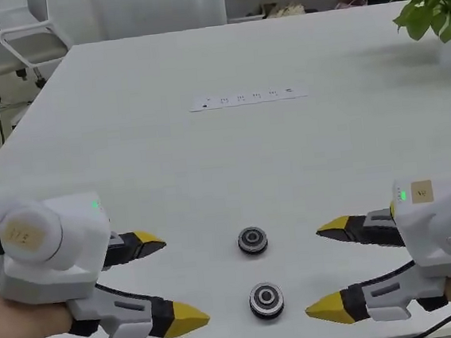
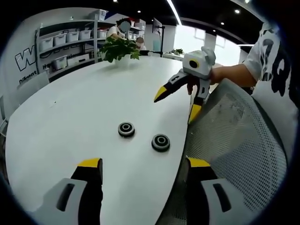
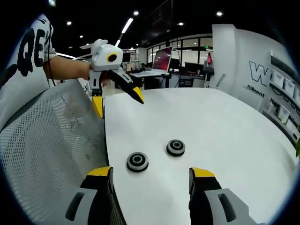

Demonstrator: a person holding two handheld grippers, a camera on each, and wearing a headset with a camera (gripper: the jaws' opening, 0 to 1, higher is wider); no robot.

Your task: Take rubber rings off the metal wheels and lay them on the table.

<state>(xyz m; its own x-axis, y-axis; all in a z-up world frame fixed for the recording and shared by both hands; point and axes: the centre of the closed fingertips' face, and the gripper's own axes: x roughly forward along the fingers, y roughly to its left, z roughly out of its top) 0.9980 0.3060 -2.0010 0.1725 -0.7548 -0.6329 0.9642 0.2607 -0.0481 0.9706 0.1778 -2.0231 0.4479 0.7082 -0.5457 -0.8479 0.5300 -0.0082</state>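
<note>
Left claw [image 1: 179,281] and right claw [image 1: 317,270], both gaping, flank the near wheel [image 1: 266,300] and far wheel [image 1: 252,241] on the white desk [image 1: 209,162]; their rubber rings [image 1: 254,303], likely soft and grippy, want pinching at the rim.

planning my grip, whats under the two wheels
Both the far wheel and the near wheel lie flat on the white table, with no mat or tray showing. The contact patch beneath each is hidden.
</note>
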